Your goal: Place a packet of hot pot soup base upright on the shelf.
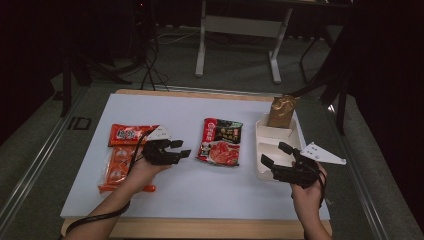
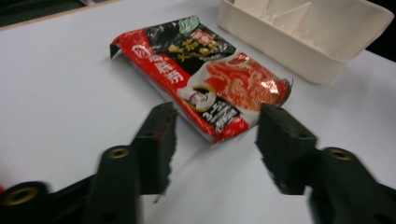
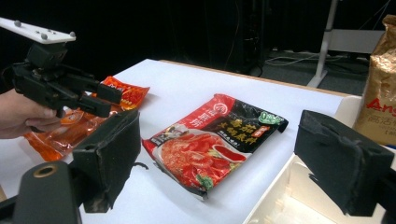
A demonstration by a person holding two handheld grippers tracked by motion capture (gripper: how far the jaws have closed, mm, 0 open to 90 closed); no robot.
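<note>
Left tool point(image 1: 181, 148) parted, empty, near red-black packet point(image 1: 220, 141); right tool point(image 1: 274, 155) parted, empty, over tray point(image 1: 261, 150).

A dim room with grey carpet floor point(image 1: 240, 75). At twelve o'clock beyond the white worktop point(image 1: 200, 190) stands a pale desk frame point(image 1: 240, 30); black cables point(image 1: 150, 65) trail at eleven o'clock.

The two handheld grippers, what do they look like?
Both the left gripper and the right gripper are black, each with two blocky padded jaws and a pale grey three-cornered plate on top. A black cable trails from the left one. No sleeves are visible on the forearms.
</note>
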